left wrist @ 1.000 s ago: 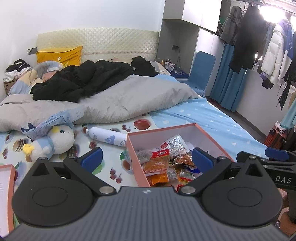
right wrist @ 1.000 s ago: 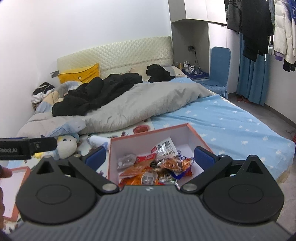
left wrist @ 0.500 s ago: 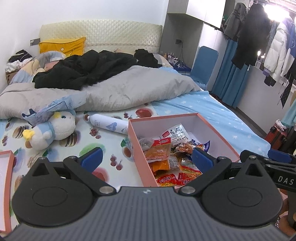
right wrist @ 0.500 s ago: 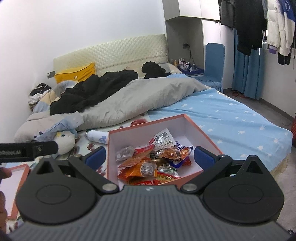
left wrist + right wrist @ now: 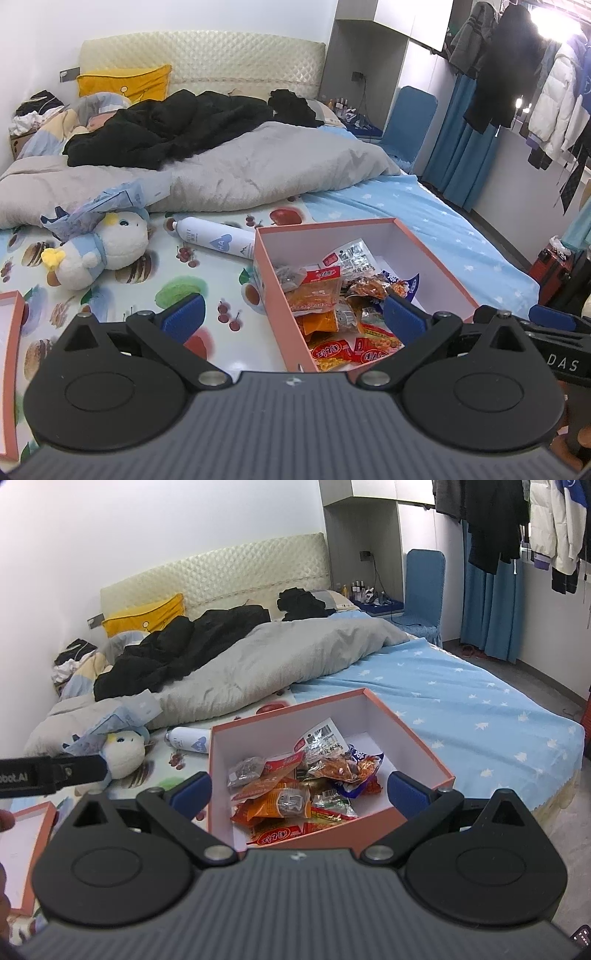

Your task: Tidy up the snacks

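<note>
Right wrist view: right tool (image 5: pixel 297 788) gapes wide and empty above the pink box (image 5: pixel 410 734) on the bed (image 5: pixel 461 701); left tool (image 5: pixel 293 314) likewise. Snack packets (image 5: pixel 295 790) already lie jumbled inside; sorting apparently remains.

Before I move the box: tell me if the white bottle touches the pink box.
Cannot tell. In the left wrist view the white bottle runs up to the pink box corner; no gap or contact shows plainly, and the right wrist view hides its end.

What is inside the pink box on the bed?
The pink box holds a loose pile of snack packets, mostly orange and red, over a white floor. Anything beneath the pile is hidden.
</note>
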